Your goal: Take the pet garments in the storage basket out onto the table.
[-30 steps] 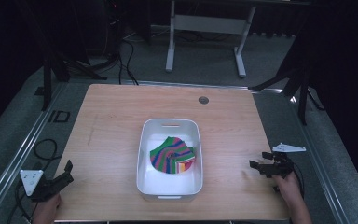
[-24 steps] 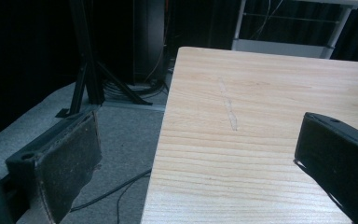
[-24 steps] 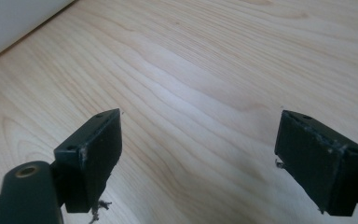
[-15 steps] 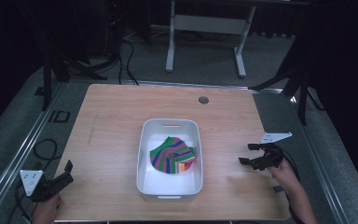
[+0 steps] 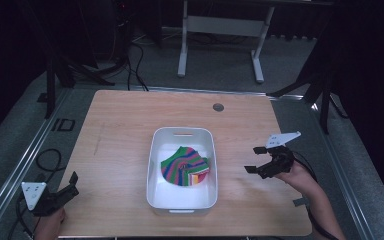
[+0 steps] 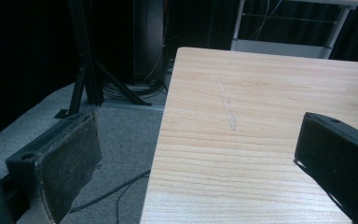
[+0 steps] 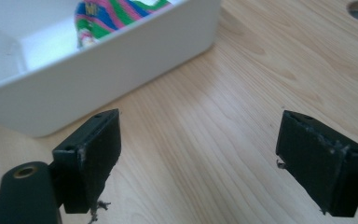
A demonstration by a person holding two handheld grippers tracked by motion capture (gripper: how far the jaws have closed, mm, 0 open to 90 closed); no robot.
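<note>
A white plastic bin (image 5: 156,150) sits in the middle of the wooden table (image 5: 115,145) and holds a folded cloth (image 5: 182,165) striped in green, blue, pink and red. My right gripper (image 5: 254,160) hovers over the table to the right of the bin, open, jaws pointing at it with nothing between them. In the right gripper view the bin wall (image 7: 121,51) and striped cloth (image 7: 102,16) lie just ahead of my open right gripper (image 7: 214,154). My left gripper (image 5: 73,183) rests at the table's front left corner, open and empty; in its own view my left gripper (image 6: 205,158) straddles the table's left edge.
A small round grommet (image 5: 218,107) is set in the table near the back edge. Cables (image 5: 45,160) lie on the grey floor left of the table. A white desk frame (image 5: 220,30) and dark stand legs (image 5: 55,75) rise behind it.
My right gripper has moved left and inward over the table toward the bin. The left gripper has stayed put.
</note>
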